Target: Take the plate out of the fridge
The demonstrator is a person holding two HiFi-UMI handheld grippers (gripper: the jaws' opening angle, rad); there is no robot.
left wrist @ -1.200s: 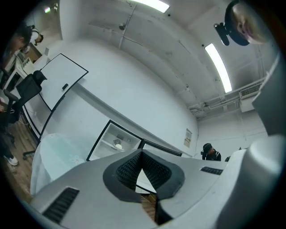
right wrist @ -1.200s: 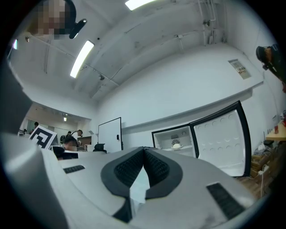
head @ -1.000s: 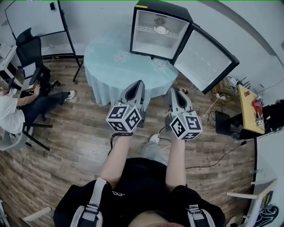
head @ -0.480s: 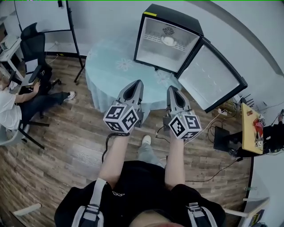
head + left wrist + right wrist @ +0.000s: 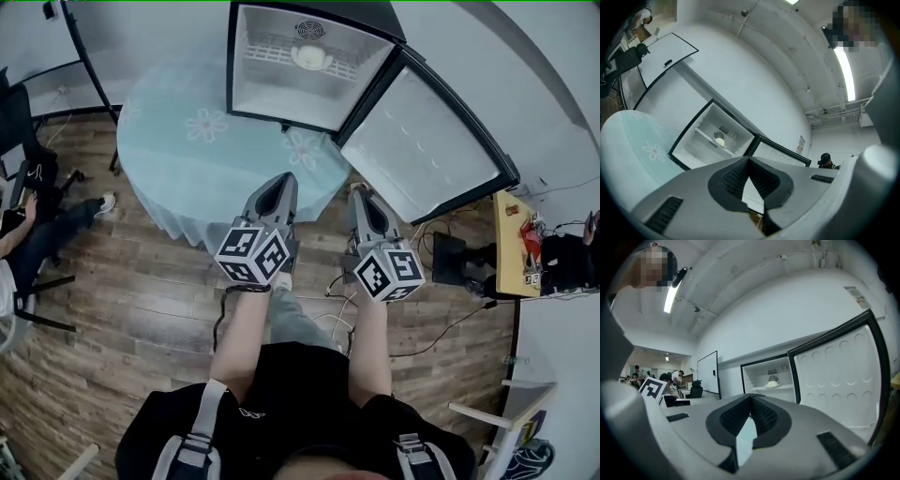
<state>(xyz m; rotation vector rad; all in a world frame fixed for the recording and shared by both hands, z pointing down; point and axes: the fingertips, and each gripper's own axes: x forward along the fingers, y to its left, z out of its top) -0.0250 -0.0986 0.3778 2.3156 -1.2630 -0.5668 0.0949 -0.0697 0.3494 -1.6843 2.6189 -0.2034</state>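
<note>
One open black fridge [image 5: 272, 89] holding one round white plate [image 5: 310, 58] is brought closer at twelve o'clock than earlier, while the grey left gripper [image 5: 283, 180] and right gripper [image 5: 360, 195] are held closed, empty.

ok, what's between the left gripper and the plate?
Head view: between the left gripper and the plate lies only the cloth-covered table, bare on that stretch; the fridge door stands open.
</note>
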